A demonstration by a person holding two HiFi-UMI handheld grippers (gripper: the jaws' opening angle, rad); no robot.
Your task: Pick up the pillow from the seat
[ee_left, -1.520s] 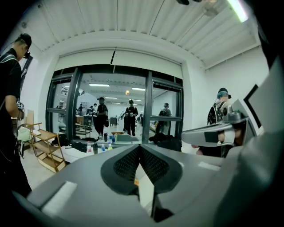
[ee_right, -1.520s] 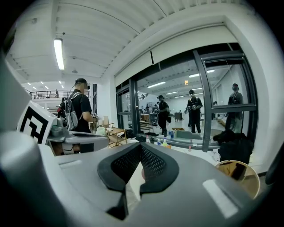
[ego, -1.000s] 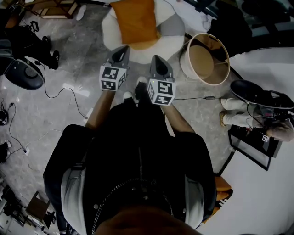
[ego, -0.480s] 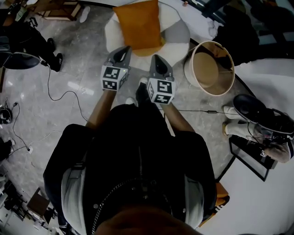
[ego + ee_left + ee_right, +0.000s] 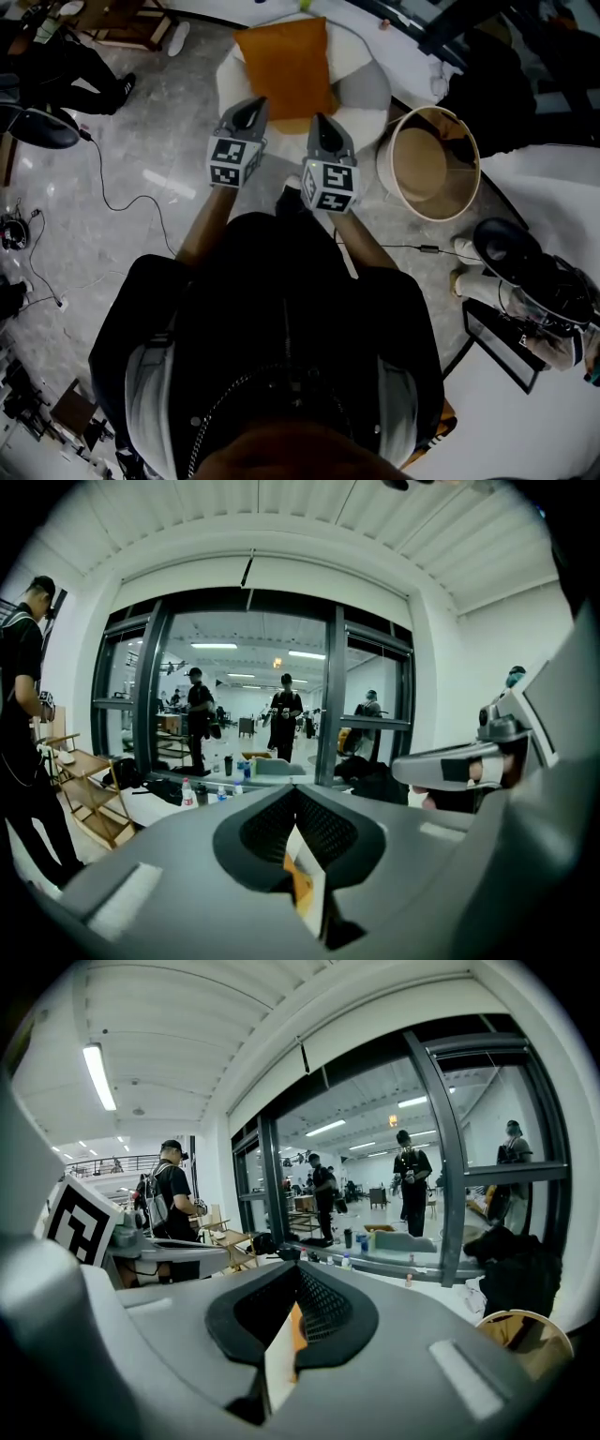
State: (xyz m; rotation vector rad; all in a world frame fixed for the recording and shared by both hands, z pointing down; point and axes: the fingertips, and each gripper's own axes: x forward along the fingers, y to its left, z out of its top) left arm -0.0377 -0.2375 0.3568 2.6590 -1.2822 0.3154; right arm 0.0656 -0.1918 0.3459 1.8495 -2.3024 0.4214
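An orange pillow (image 5: 286, 66) lies on a round white seat (image 5: 364, 89) at the top of the head view. Both grippers are held out side by side just short of the seat's near edge. My left gripper (image 5: 250, 103) points at the pillow's lower left corner, and my right gripper (image 5: 320, 120) points at its lower edge. Neither touches it. Both are shut with nothing between the jaws. In the left gripper view a sliver of the orange pillow (image 5: 300, 885) shows through the closed jaws; the right gripper view shows the same pillow (image 5: 295, 1321).
A round wooden basket (image 5: 433, 164) stands on the floor right of the seat. Cables (image 5: 122, 192) trail over the grey floor at left. Another person's shoes (image 5: 464, 248) and dark gear are at right. A glass wall (image 5: 244, 696) with people behind it stands beyond the seat.
The seat and pillow have drawn closer in the head view, sliding down toward the grippers. Both grippers, still shut and side by side, have advanced together toward the seat.
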